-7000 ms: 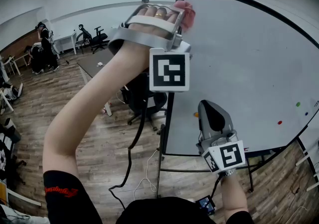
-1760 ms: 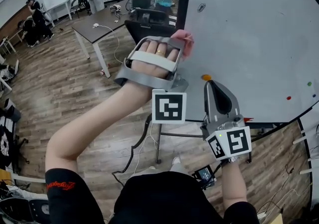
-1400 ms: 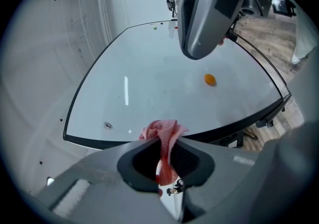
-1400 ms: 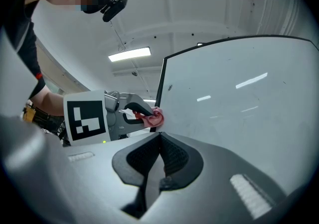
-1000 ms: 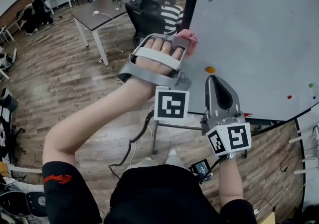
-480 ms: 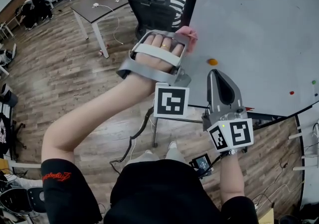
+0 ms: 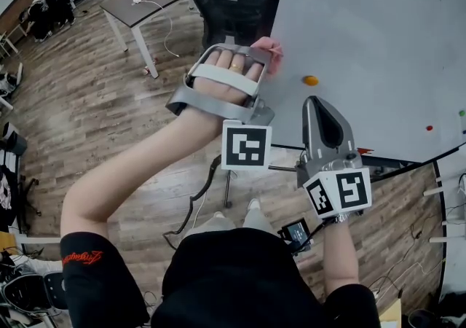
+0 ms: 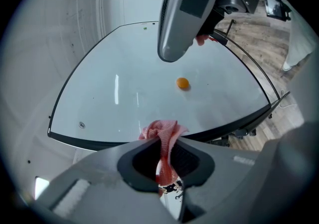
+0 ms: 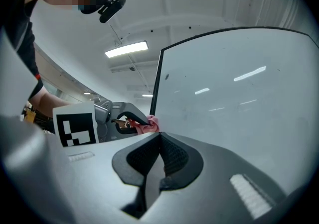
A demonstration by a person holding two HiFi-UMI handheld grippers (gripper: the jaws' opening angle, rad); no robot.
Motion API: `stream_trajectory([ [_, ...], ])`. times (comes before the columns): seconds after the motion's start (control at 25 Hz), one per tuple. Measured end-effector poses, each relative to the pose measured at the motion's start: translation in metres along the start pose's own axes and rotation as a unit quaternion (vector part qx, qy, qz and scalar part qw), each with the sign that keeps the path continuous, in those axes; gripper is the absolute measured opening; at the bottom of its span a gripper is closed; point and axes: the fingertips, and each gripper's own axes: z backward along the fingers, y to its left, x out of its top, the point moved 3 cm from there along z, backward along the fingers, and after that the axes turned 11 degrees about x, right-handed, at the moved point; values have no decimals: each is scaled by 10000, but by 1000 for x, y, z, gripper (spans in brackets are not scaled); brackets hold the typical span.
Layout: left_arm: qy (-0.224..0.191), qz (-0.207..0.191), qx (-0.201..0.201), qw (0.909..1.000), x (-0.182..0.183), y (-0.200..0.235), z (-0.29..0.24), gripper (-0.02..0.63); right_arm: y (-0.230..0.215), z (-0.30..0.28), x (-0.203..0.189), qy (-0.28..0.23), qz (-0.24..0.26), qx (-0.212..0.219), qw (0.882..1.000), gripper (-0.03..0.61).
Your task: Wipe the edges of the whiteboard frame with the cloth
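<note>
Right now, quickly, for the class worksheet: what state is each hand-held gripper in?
Left hand-held gripper: shut on the cloth.
Right hand-held gripper: shut, holding nothing.

Nothing legible: the red print [image 7: 84, 259] on the black sleeve [image 7: 102, 291] is too blurred to read

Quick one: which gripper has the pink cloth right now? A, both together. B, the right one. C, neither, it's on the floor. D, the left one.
D: the left gripper is shut on the pink cloth at the whiteboard frame, while the right gripper is shut on nothing.
</note>
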Motion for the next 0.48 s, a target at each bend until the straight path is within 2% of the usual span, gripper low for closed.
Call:
stream_trajectory([
  [0.48,-18,49,-184,9998,4,-21,1,46,-2,-5,-13,141,-114,38,9998,2],
])
